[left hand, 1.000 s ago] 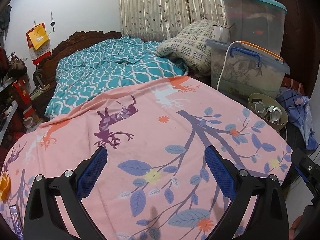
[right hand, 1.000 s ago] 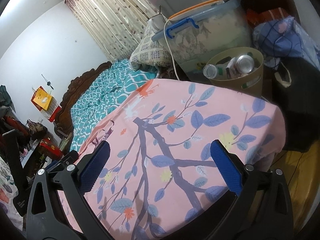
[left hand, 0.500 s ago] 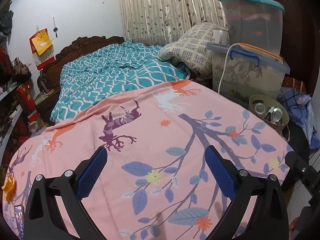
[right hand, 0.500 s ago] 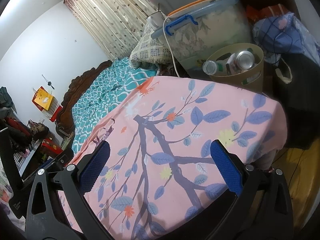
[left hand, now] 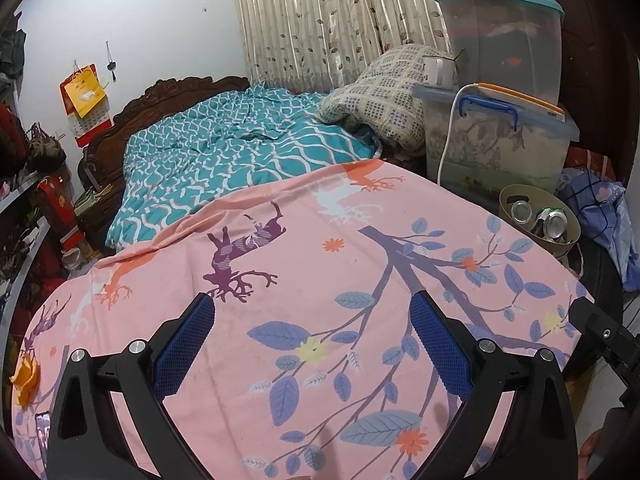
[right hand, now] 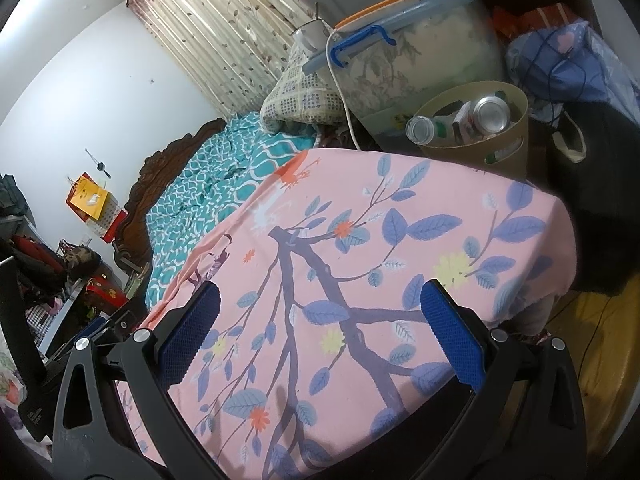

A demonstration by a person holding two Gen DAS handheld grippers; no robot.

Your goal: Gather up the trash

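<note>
left hand-held gripper: jaws wide apart, empty, over pink sheet | right hand-held gripper: jaws spread, empty | bin beside bed, holding can and bottle | orange scrap at sheet's left edge | risk: scrap, at the view's rim, gets missed; loose sheet may snag in the jaws

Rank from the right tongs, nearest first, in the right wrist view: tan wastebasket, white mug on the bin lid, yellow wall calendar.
1. Tan plastic wastebasket, ahead-right of the right tongs, past the pink sheet's edge.
2. White mug, higher up, on the clear storage bin's lid.
3. Yellow wall calendar, far left, on the wall.
</note>
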